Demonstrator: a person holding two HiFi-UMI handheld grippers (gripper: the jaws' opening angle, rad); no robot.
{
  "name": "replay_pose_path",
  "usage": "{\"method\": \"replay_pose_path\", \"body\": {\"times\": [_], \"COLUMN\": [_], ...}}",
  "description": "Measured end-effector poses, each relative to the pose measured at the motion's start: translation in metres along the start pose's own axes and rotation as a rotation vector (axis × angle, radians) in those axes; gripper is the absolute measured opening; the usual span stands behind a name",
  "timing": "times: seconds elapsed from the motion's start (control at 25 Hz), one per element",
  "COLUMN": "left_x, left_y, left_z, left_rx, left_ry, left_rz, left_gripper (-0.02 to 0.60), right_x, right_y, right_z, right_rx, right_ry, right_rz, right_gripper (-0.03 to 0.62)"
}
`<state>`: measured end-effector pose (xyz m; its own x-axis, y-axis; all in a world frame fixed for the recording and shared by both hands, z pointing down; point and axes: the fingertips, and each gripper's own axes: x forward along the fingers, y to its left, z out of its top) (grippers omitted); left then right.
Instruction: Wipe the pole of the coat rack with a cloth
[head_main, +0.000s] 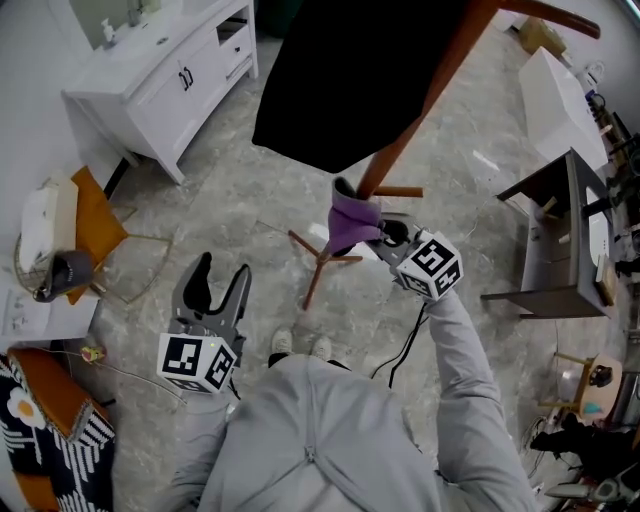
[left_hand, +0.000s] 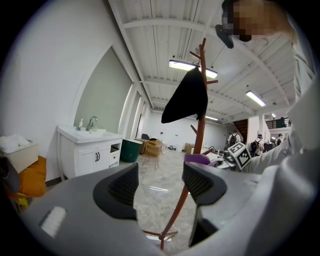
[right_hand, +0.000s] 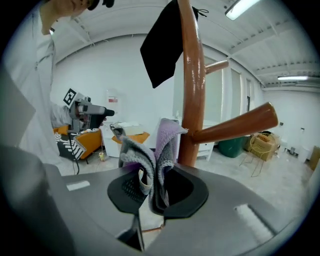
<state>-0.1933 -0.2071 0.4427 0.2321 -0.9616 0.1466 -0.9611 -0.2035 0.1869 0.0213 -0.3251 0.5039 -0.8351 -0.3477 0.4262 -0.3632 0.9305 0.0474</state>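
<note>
Right gripper (right_hand: 156, 186) is pinching a purple-grey cloth (right_hand: 161, 142), with its jaws pressed onto the folds. The cloth is bunching upward out of the gripper. It is sitting against the brown pole (right_hand: 192, 75) at the centre of the right gripper view, apparently touching it just below a side peg (right_hand: 235, 124).

In the head view the cloth is meeting the pole near frame centre, under a black garment (head_main: 335, 80) hanging at the top.

Left gripper (head_main: 220, 285) is hanging at lower left, jaws spread and holding nothing, well apart from the rack.

Judgement: a wiping stroke looks to be in hand. To do it well:
- Press the cloth flat to the wood and slide it along the pole's length.
- Work around the peg.
- Grip firmly so the cloth is not pulling free.
- Push gently, since a sideways shove could tip the rack.
</note>
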Motion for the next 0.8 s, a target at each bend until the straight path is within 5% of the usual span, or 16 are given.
{"method": "replay_pose_path", "body": {"times": [0.8], "left_x": [0.012], "left_y": [-0.023], "left_z": [0.000], "left_rx": [0.004], "left_ry": [0.004], "left_rz": [-0.075], "left_gripper": [0.308], "right_x": [-0.029], "right_y": [0.112], "right_z": [0.003], "right_rx": [-0.217], "right_ry": [0.068], "right_rz": [0.161], "right_gripper": [0.055]}}
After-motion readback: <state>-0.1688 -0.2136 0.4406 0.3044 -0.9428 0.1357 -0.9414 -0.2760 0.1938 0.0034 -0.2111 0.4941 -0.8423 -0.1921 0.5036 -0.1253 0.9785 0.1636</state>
